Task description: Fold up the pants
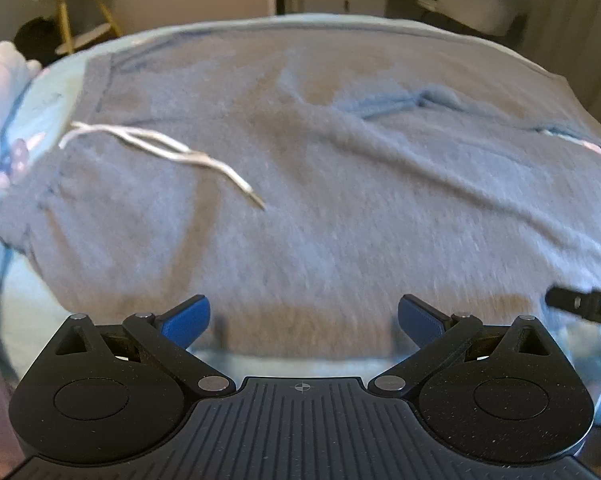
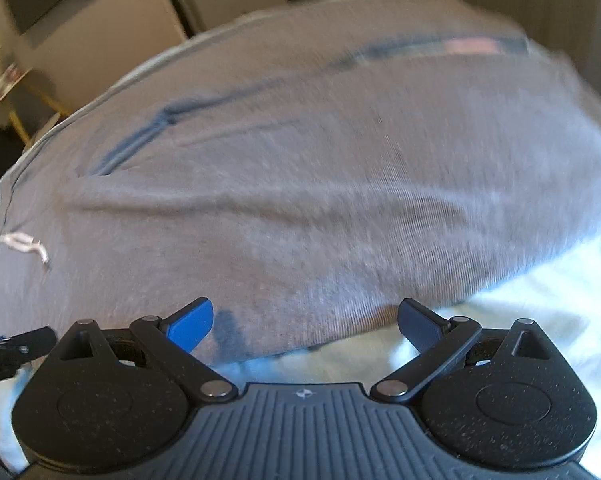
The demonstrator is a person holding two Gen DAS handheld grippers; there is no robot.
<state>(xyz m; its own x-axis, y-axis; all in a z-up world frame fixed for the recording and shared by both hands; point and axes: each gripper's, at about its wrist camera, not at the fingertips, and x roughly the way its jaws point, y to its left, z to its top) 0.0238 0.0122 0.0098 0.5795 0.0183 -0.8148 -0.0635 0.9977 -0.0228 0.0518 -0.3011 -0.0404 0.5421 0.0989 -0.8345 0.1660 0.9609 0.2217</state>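
The grey sweatpants (image 1: 320,168) are lying spread, unfolded, on the pale-sheeted bed (image 2: 540,320), while the left claw (image 1: 303,322) and right claw (image 2: 305,322) are hovering wide open, gripping nothing.

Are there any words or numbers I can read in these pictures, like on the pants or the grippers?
None can be read.
The grey pants show no label or print.
Each gripper body carries only a small crosshair mark, not letters.
The items on the far shelf are too blurred to read.
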